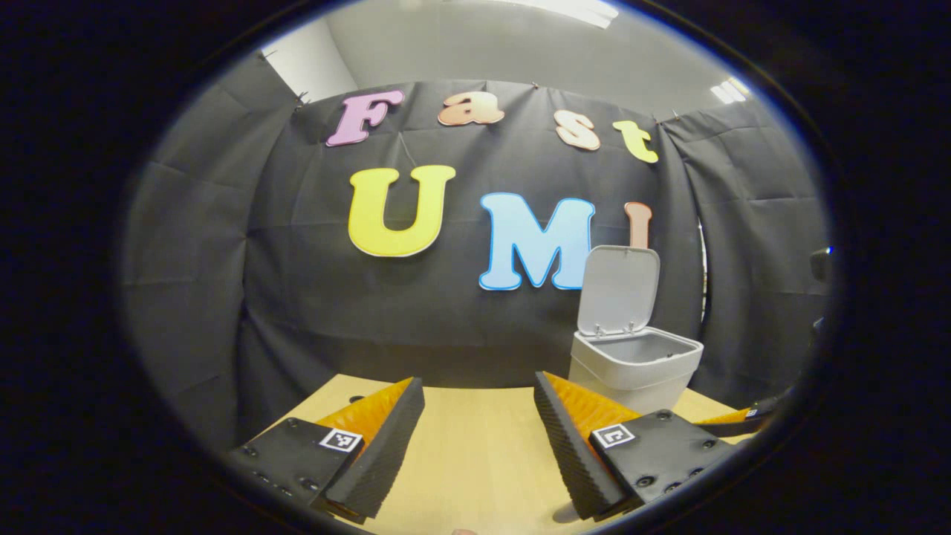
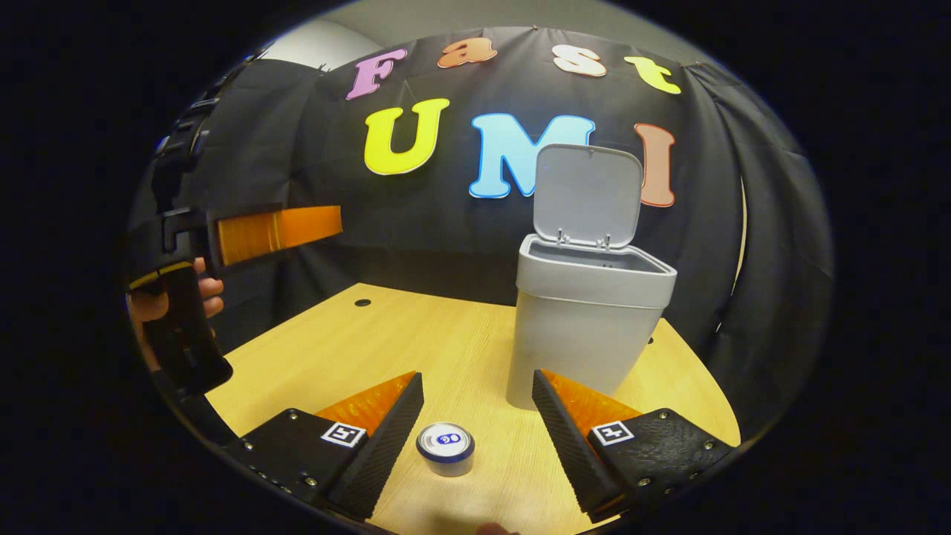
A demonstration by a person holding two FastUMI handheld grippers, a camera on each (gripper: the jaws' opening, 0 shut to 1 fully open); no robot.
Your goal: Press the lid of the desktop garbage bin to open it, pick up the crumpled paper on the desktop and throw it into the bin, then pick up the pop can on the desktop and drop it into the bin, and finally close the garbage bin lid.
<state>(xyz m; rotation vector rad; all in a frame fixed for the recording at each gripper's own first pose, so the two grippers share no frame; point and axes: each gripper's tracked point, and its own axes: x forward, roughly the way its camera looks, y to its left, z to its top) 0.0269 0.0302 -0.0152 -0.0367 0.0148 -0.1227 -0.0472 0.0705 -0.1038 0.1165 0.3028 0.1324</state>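
The grey desktop bin (image 2: 587,327) stands on the wooden table (image 2: 334,349) with its lid (image 2: 588,195) swung upright, the inside in shadow. A pop can (image 2: 444,448) stands upright on the table, low between the fingers of my right gripper (image 2: 477,379), which is open and not touching it. The bin is just behind the right-hand finger. In the left gripper view, my left gripper (image 1: 479,386) is open and holds nothing, raised over the table (image 1: 461,446), with the open bin (image 1: 631,364) ahead to its right. A hand holds the left gripper (image 2: 327,223) at the left of the right gripper view.
Black cloth walls close off the table at the back and both sides. A small dark hole (image 2: 362,302) sits near the table's far edge. Bare tabletop stretches left of the bin. A tip of the other gripper (image 1: 743,420) pokes in at the right edge of the left gripper view.
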